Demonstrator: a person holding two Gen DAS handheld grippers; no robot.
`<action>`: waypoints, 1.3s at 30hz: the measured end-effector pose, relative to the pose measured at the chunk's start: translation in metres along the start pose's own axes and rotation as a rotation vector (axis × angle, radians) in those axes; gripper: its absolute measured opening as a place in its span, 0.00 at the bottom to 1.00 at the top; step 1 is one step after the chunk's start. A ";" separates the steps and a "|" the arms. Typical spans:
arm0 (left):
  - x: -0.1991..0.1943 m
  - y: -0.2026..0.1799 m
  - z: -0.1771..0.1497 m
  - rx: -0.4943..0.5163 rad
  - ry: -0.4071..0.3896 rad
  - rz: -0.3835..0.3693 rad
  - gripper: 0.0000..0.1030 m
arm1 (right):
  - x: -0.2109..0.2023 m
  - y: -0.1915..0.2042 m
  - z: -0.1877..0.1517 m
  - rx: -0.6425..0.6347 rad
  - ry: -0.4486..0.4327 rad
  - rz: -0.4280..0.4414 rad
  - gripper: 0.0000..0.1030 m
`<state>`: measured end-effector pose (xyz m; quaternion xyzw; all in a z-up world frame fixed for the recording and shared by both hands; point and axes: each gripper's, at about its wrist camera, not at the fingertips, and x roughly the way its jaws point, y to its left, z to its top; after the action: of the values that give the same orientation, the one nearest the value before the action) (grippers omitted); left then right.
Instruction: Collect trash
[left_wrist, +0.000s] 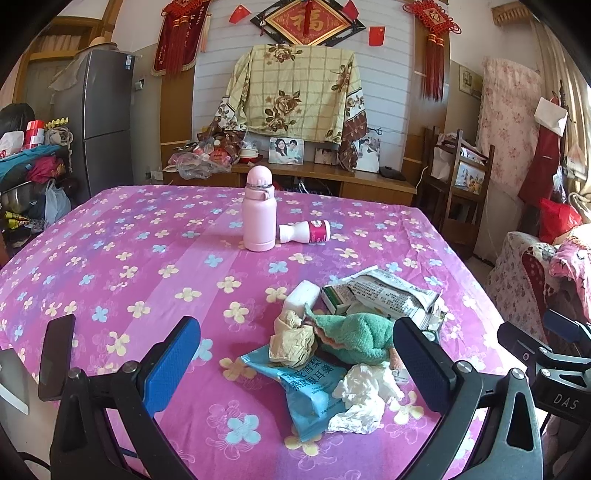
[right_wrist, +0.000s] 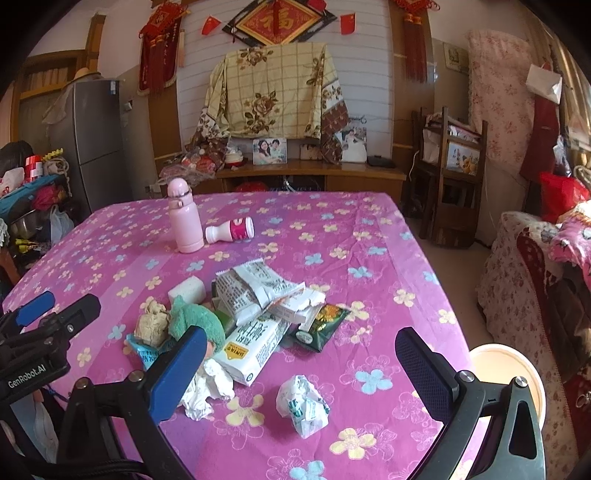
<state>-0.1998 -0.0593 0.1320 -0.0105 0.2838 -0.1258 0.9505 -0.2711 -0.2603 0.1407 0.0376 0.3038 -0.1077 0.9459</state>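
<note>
Holdings, as we find them on the table under the pink flowered cloth (right_wrist: 369, 236):

1. Left gripper (left_wrist: 295, 365): blue-padded tongs spread wide, empty, hanging over the near-edge heap. Right gripper (right_wrist: 299, 365): likewise wide and empty, above the lone wad toward the near right corner.

2. Crumpled white-and-green printed paper wad (right_wrist: 303, 404), alone, apart from the heap. We judge it very light and springy; pinch across its middle and it should compress and hold.

3. Crumpled white tissue (left_wrist: 364, 398), near edge, touching the torn blue plastic snack wrapper (left_wrist: 303, 391). Tissue soft, weightless, may tear. Wrapper slick and flat; we would take it by a raised, folded edge.

4. Crumpled beige paper ball (left_wrist: 291, 339), resting on the wrapper. Stiffer, easy to pinch.

5. Green knitted cloth (left_wrist: 354, 336), limp; whether it is trash we cannot tell.

6. Flattened white printed cartons (right_wrist: 255, 295) and white milk-style carton (right_wrist: 251, 347), mid-table. Light, semi-rigid; grip an edge, not the broad face.

7. Dark green foil sachet (right_wrist: 321, 326), just beside the cartons. Slippery, lies flat.

8. White foam-like block (right_wrist: 187, 291), behind the heap. Probably light, slightly yielding.

9. Upright pale pink flask (right_wrist: 184, 218) and a white bottle with pink label (right_wrist: 231, 230) lying on its side, toward the far edge. The bottle is rigid and likely to roll.

10. Round cream-coloured container (right_wrist: 517, 373) off the near right corner, partly hidden; possibly the bin.
</note>
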 end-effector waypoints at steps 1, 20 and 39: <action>0.001 0.001 -0.001 0.003 0.004 0.005 1.00 | 0.004 -0.001 -0.001 0.001 0.016 0.000 1.00; 0.040 0.039 -0.011 0.053 0.207 -0.081 1.00 | 0.065 -0.053 -0.011 -0.017 0.272 0.038 1.00; 0.119 -0.066 0.000 0.281 0.331 -0.217 0.68 | 0.113 -0.028 -0.058 0.033 0.373 0.203 0.72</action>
<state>-0.1188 -0.1529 0.0742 0.1121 0.4126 -0.2656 0.8641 -0.2208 -0.3001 0.0279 0.1028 0.4665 -0.0079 0.8785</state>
